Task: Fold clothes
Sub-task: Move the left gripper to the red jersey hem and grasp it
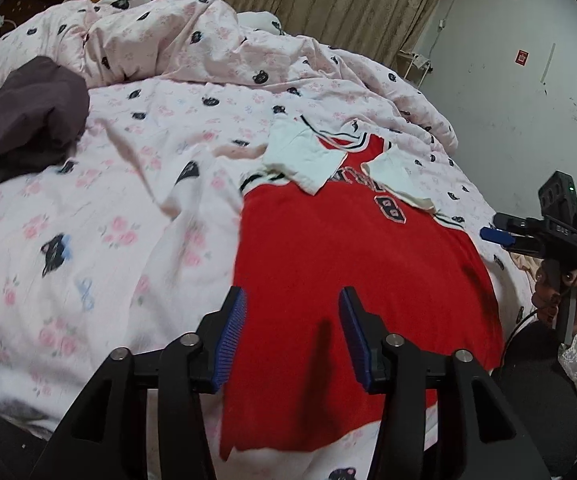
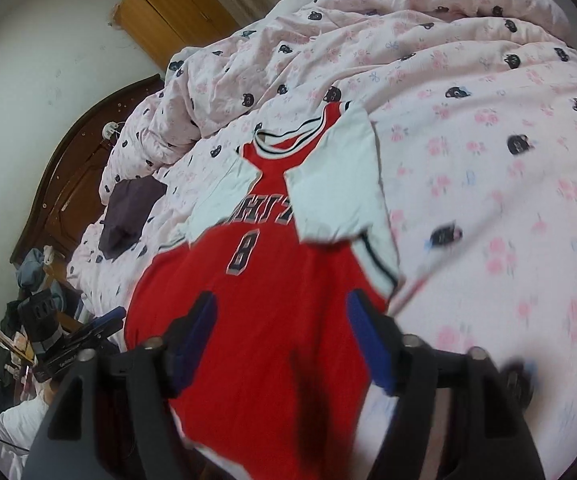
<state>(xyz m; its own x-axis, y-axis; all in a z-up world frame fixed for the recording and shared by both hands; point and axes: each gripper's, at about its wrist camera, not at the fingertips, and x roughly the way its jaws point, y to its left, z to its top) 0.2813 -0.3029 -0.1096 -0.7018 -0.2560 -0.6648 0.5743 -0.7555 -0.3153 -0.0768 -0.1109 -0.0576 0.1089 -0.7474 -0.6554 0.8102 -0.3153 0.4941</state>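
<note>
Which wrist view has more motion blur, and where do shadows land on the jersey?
Right wrist view: blurrier; the right hand-held gripper fingers and the bedsheet print at right are smeared. Left wrist view: left hand-held gripper sharp, only the sheet at left streaks. Both: soft shadows on the red jersey between the open fingers, heavy fisheye bending, dark corners.

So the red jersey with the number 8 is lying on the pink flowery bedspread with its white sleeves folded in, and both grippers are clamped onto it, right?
Not quite. The red jersey lies on the bedspread with its white sleeves folded in, but neither gripper is clamped on it. The left gripper in the left wrist view and the right gripper in the right wrist view both stand open above the cloth.
</note>
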